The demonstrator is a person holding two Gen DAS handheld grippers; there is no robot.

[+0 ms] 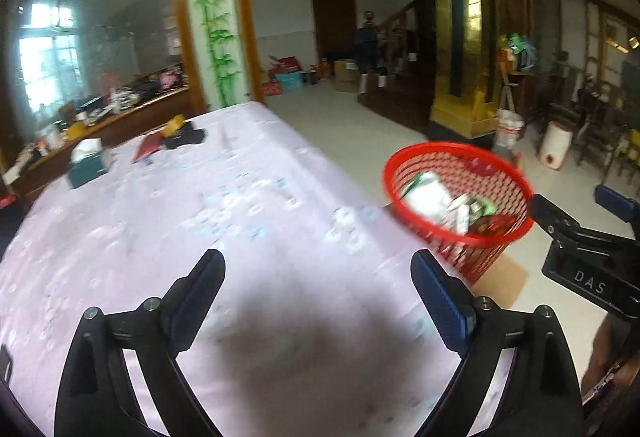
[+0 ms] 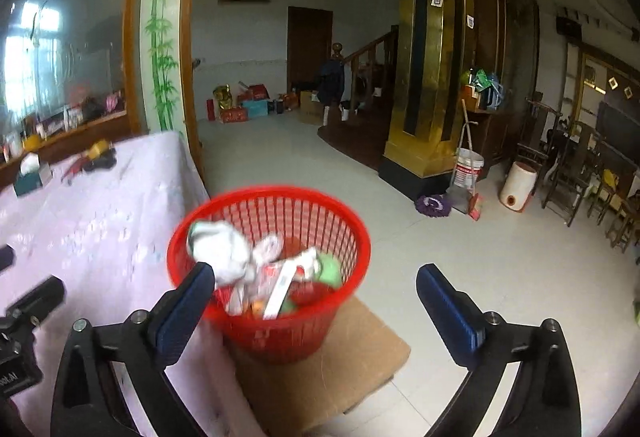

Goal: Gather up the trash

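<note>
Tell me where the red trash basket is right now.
The red mesh basket stands on a brown mat on the floor, right beside the table's edge. It is centre-low in the right wrist view, and at the right in the left wrist view.

2 wrist fisheyes angled downward: left over table (image 1: 248, 205), right nearer shared red basket (image 2: 268, 269).

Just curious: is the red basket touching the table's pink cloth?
Cannot tell. In the right wrist view the red basket stands right beside the pink cloth, but blur hides any gap.
</note>
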